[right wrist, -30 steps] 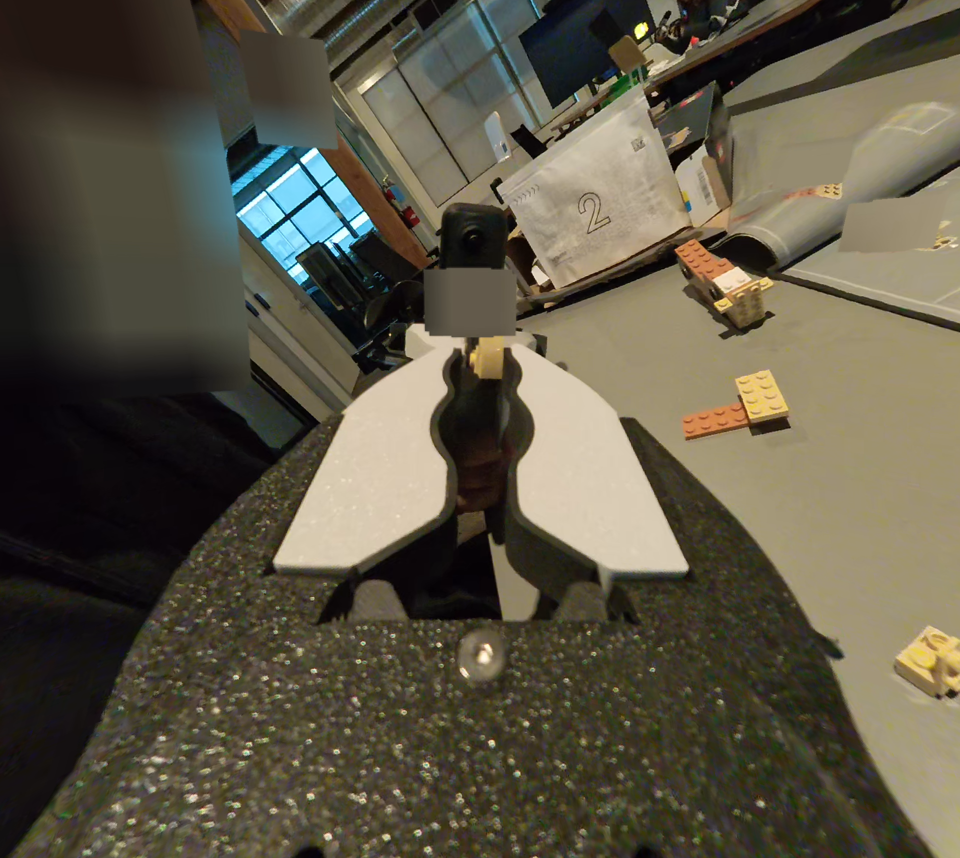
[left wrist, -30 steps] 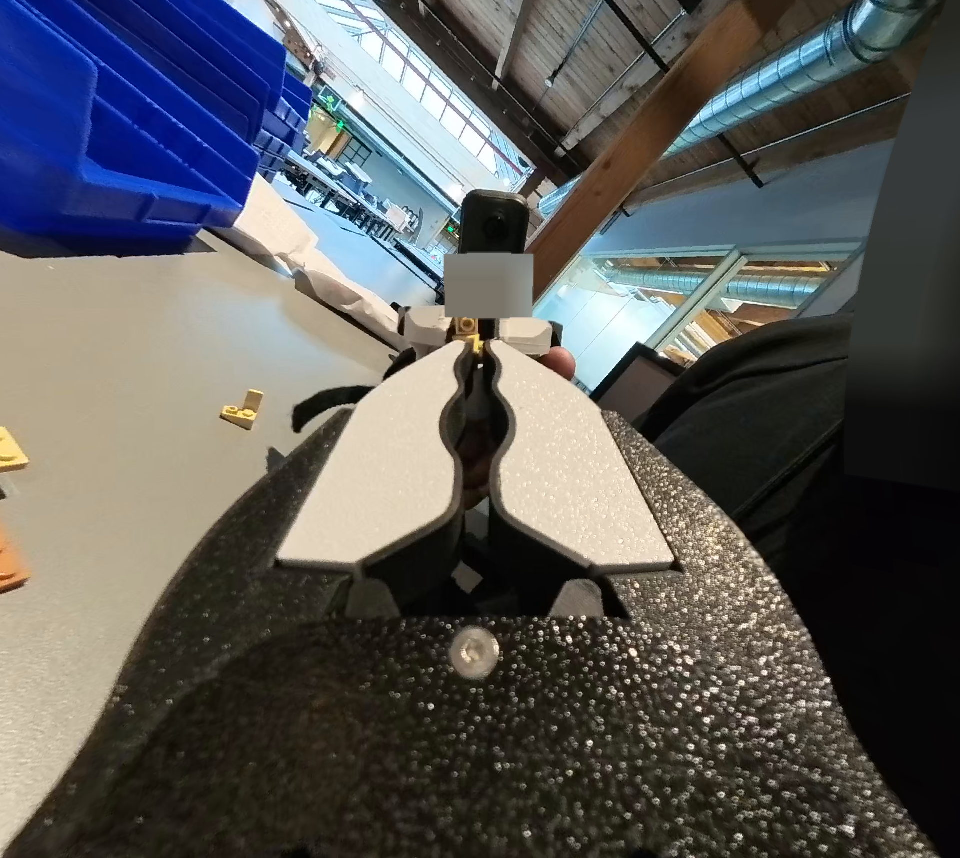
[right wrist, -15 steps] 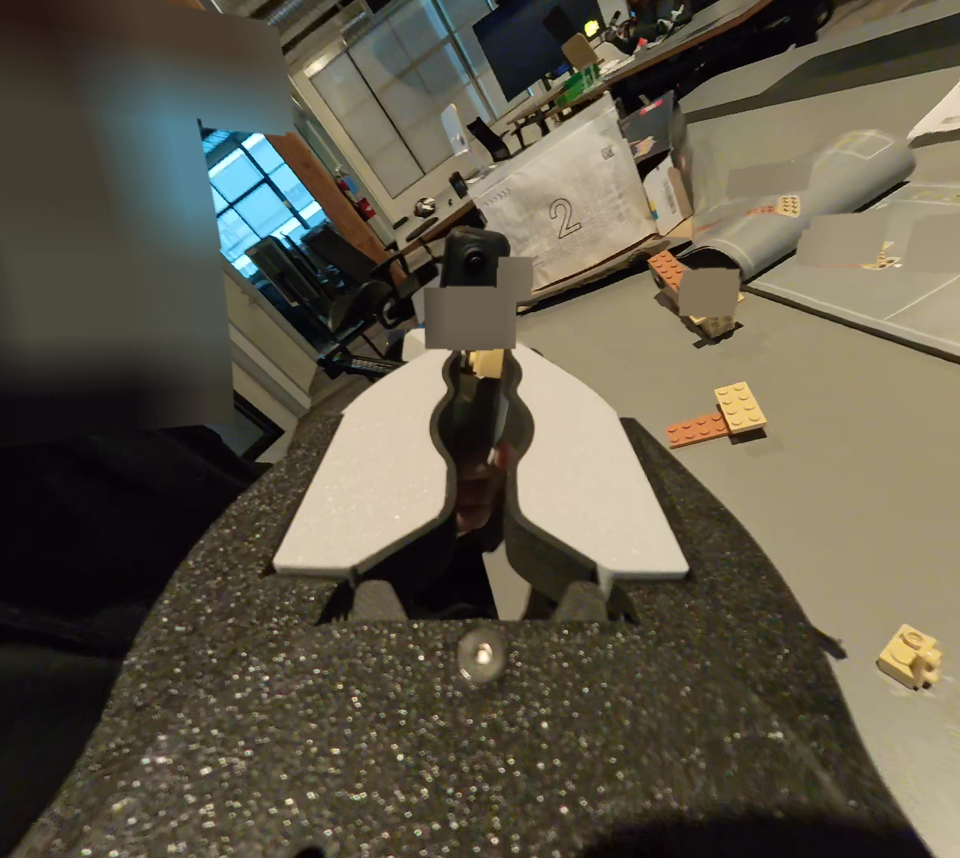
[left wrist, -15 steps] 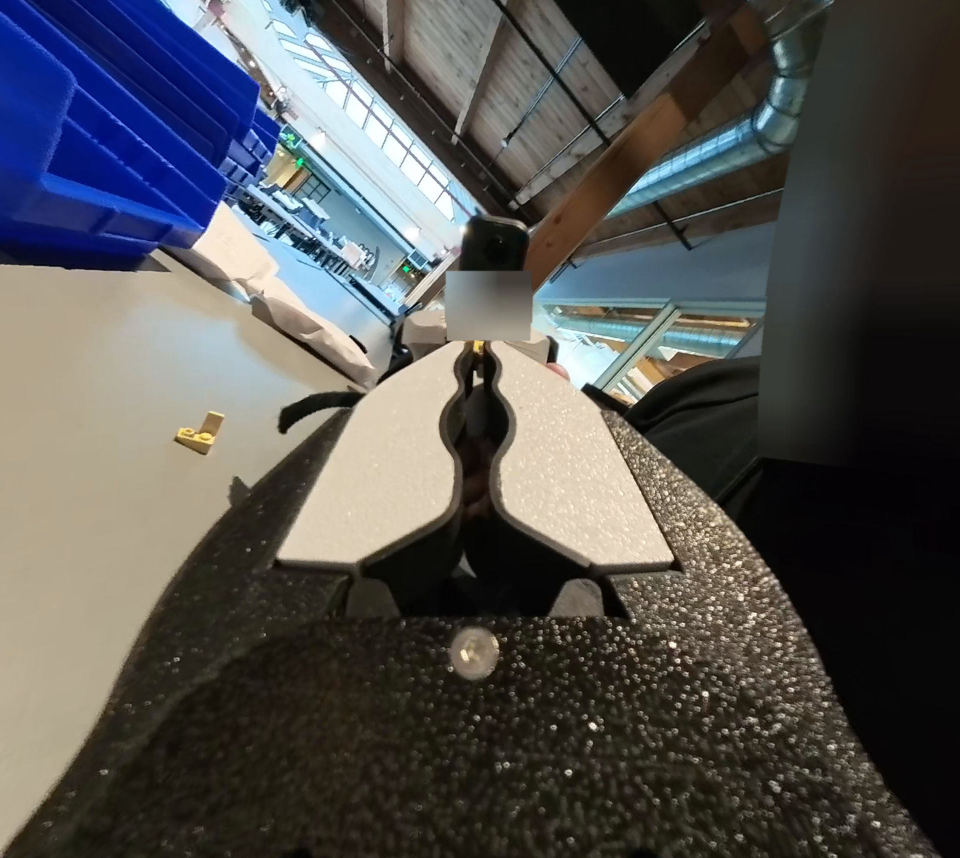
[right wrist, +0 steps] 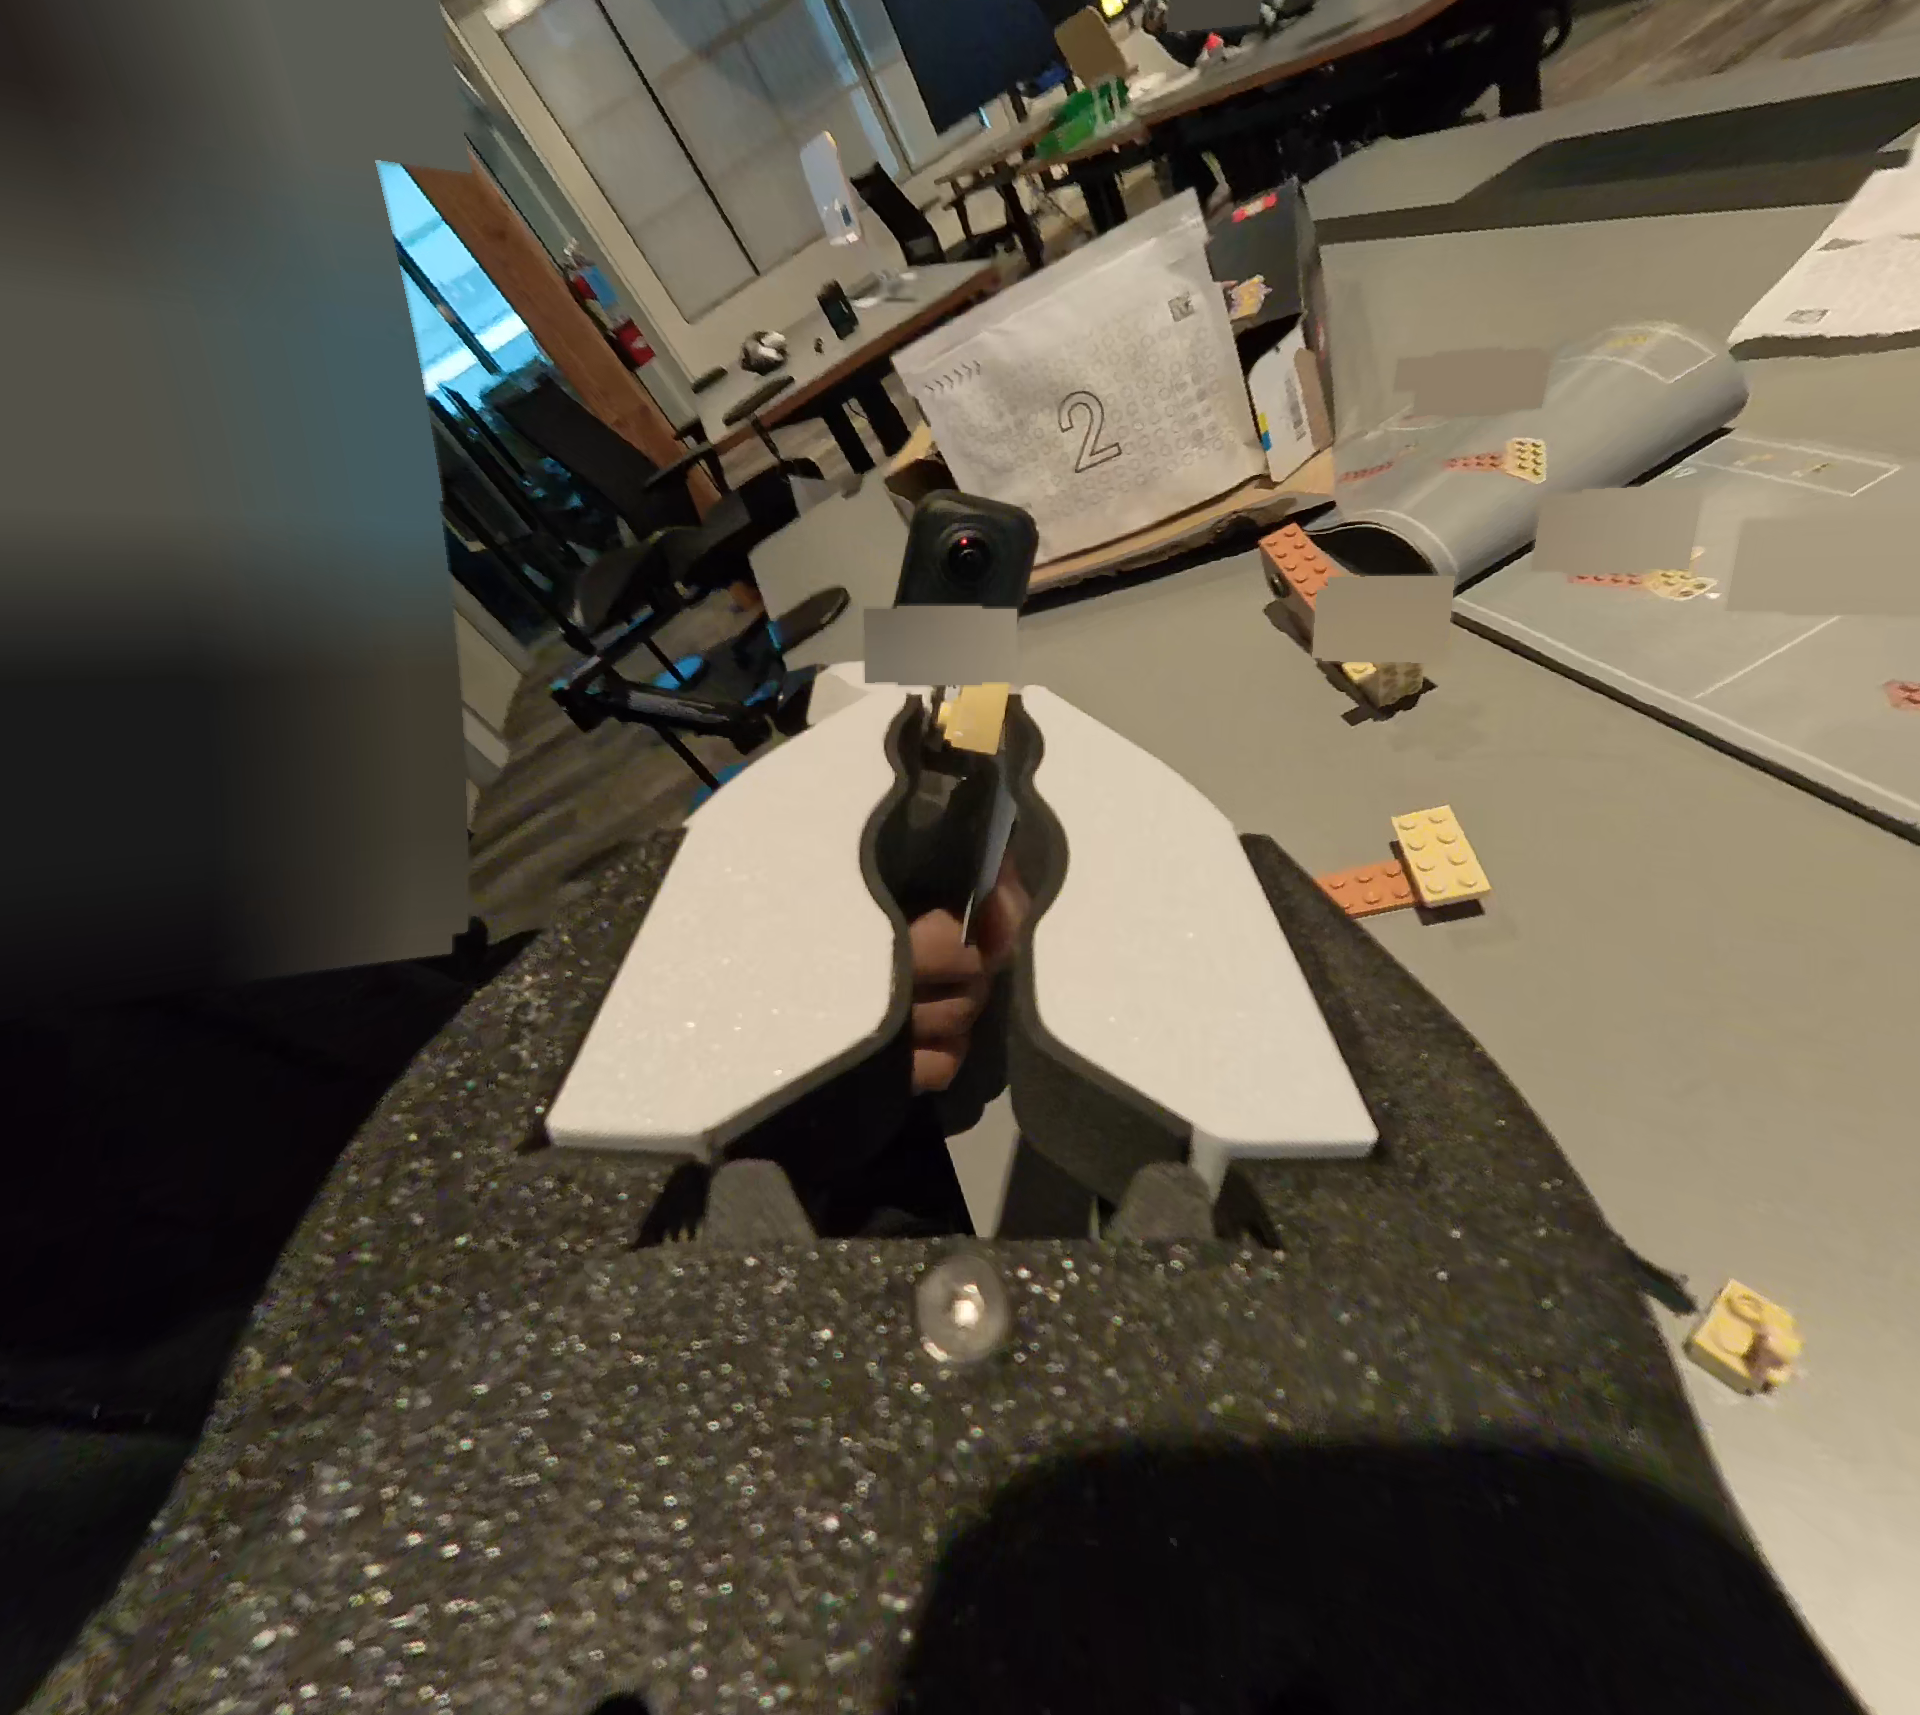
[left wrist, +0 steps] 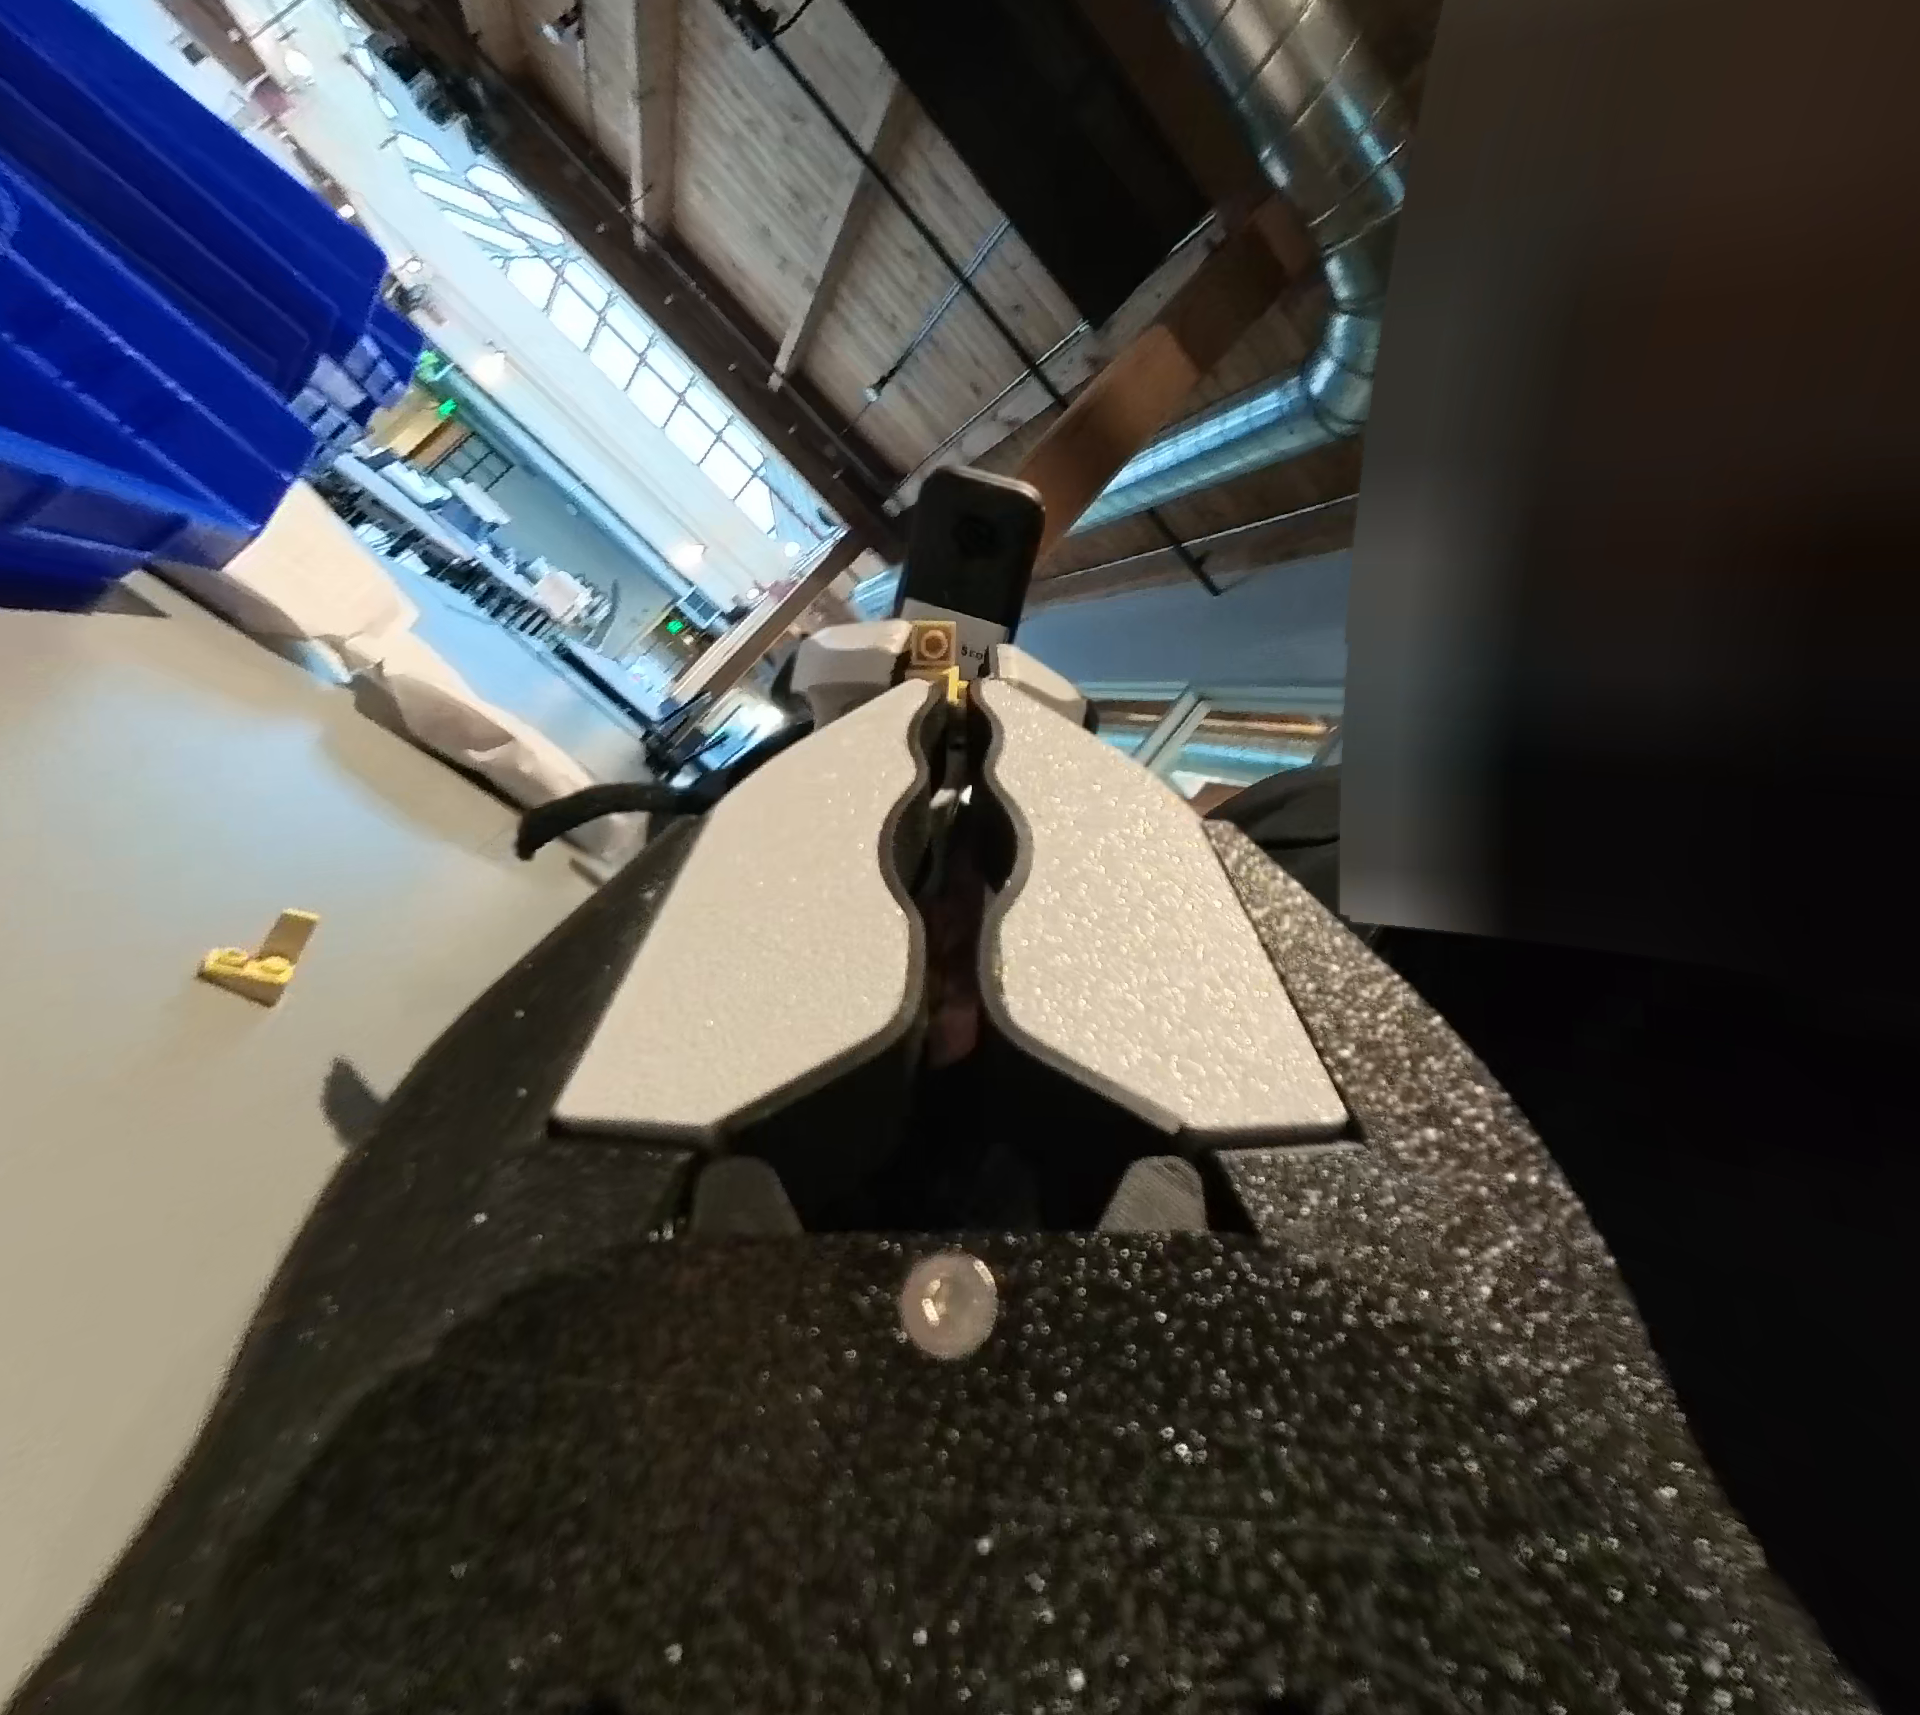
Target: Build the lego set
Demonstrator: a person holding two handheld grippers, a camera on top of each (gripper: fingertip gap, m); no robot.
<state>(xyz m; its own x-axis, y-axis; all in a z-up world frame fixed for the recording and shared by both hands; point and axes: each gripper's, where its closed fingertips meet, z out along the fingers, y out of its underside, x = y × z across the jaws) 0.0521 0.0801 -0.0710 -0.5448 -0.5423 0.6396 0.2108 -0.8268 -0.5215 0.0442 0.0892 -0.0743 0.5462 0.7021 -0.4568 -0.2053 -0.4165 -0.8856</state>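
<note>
tiny yellow piece [left wrist: 951, 684] pinched at the very tips of the left gripper [left wrist: 951, 697], fingers nearly closed on it. tan piece [right wrist: 975, 716] clamped the same way at the tips of the right gripper [right wrist: 966, 715], showing as a studded tan square [left wrist: 932, 646] just beyond the left tips in the left view. both held up off the table [right wrist: 1558, 990], tip to tip, grippers facing each other.

probably light, rigid, smooth plastic; little surface to grip, so likely to slip or twist out under a skewed push. best held by the flat sides, studs left free, pressed straight on.

hard to tell whether the two pieces touch yet or sit just apart; shape of the yellow one mostly buried between the fingers. part of a hand visible through the gap behind the right fingers, rest hidden.

to the right of the right gripper: a tan plate on a brown plate [right wrist: 1403, 865], a small tan bit [right wrist: 1745, 1348] nearer, a half-built brown model [right wrist: 1340, 616] farther, partly masked. left of the left gripper: a yellow bracket [left wrist: 260, 948], blue bins [left wrist: 156, 418] beyond.
</note>
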